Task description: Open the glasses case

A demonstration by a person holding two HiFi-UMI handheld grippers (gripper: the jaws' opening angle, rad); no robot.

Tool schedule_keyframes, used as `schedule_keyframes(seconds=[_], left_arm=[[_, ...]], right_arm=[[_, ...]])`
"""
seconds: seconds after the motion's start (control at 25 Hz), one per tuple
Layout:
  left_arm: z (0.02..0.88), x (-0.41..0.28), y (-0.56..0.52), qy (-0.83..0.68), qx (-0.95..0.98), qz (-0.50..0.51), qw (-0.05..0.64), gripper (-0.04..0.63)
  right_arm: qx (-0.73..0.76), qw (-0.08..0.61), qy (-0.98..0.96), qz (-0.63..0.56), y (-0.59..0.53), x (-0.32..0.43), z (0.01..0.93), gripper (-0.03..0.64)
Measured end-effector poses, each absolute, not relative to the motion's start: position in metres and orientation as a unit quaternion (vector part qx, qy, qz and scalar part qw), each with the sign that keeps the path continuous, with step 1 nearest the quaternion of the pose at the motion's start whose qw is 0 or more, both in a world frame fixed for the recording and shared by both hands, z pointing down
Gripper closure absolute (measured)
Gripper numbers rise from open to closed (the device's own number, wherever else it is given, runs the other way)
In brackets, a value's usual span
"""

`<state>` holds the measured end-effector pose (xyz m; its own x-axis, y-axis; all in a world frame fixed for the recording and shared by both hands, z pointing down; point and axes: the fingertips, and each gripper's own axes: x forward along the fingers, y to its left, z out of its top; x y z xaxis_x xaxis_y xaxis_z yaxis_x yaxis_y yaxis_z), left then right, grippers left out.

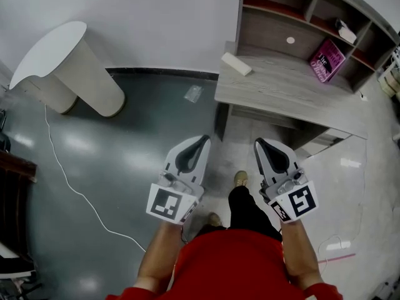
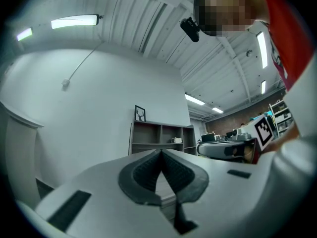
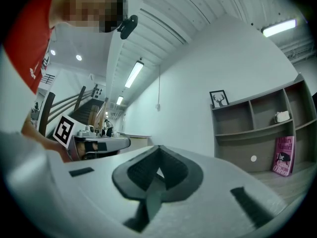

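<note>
While both white plastic tools, left tool (image 1: 204,140) and right tool (image 1: 260,144), hover above the glossy grey floor (image 1: 125,155) with ribbed dark pads (image 2: 143,175) pressed together on nothing, one white oblong glasses case (image 1: 236,64) lies at 12 o'clock on the wood-grain table (image 1: 281,86), and one pink book (image 1: 327,60) leans at 2 o'clock.

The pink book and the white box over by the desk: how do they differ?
Colour: the pink book is bright pink with print on its cover, while the white box is plain white.
Pose: the book stands on edge and leans, while the box lies flat.
Place: the book sits in a lower compartment of the shelf, while the box lies out on the open desk near its left corner.
Both rest on the same grey wooden unit.
</note>
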<state>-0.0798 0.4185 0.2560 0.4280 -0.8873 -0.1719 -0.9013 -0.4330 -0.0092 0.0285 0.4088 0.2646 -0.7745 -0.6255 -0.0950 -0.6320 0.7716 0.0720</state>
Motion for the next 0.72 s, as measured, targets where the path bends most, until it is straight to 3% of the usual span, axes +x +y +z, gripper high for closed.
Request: schedule_keyframes(seconds=[0.72], left_arm=[[0.291,-0.080,0.194,0.555,-0.831,0.010,0.045,0.586]], right_arm=[[-0.309,0.025,0.949,0.064,0.188,0.034,0.292,0.612]])
